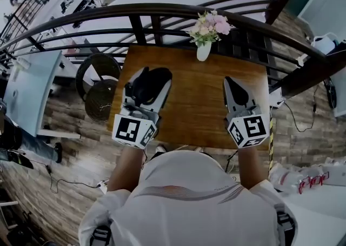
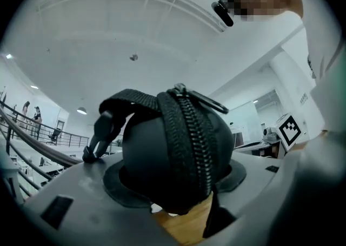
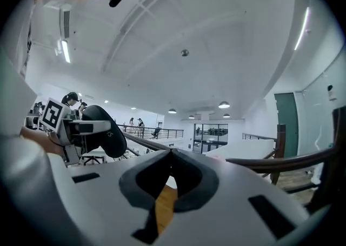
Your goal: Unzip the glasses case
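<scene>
The left gripper squeezes the black glasses case between its wide jaws, over the left side of the wooden table. The right gripper is closed tight and empty.

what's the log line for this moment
left gripper: shut on glasses case | right gripper: shut, empty | zipper: closed where visible | step: unzip not started

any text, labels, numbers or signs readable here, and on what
Nothing is legible.
glasses case: small pale mark, too small to read
left gripper's cube, right gripper's cube: square markers only, no letters
wall: dark print, too blurred to read
</scene>
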